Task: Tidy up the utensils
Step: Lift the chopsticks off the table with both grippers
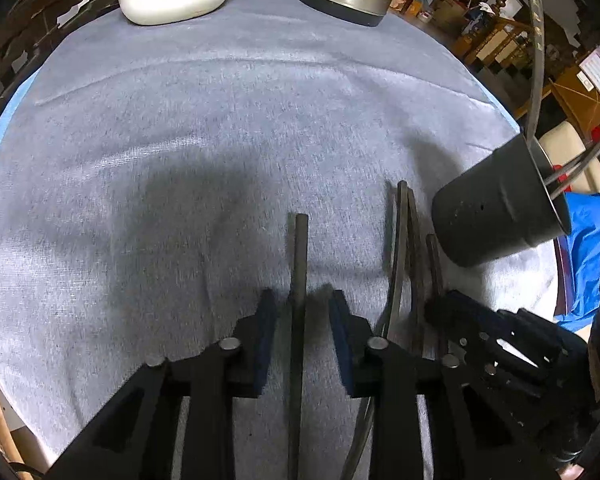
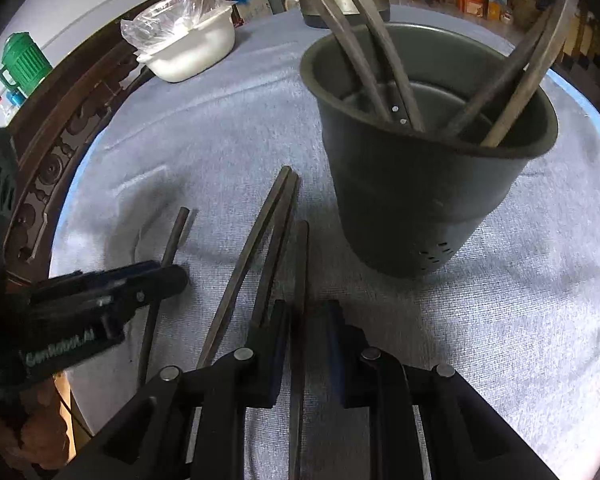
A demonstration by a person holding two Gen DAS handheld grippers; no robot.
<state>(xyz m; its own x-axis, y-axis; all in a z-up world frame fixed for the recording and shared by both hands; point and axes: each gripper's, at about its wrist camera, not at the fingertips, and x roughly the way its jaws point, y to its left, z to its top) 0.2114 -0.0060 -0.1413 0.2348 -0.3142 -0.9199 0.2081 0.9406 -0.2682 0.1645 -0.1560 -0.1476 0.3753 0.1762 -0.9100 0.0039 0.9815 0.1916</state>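
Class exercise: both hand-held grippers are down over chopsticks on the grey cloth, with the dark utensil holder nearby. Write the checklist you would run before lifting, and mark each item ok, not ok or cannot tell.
1. Single chopstick lies between the left hand-held gripper pads: ok.
2. Left pads pressing on that stick: not ok, gaps show either side.
3. Rightmost chopstick sits between the right hand-held gripper pads: ok.
4. Right pads firmly clamped: cannot tell, the contact is shadowed.
5. Neighbouring pair of chopsticks free of the right gripper's left pad: cannot tell, their ends run right beside it.
6. Utensil holder upright with room among its utensils: ok.
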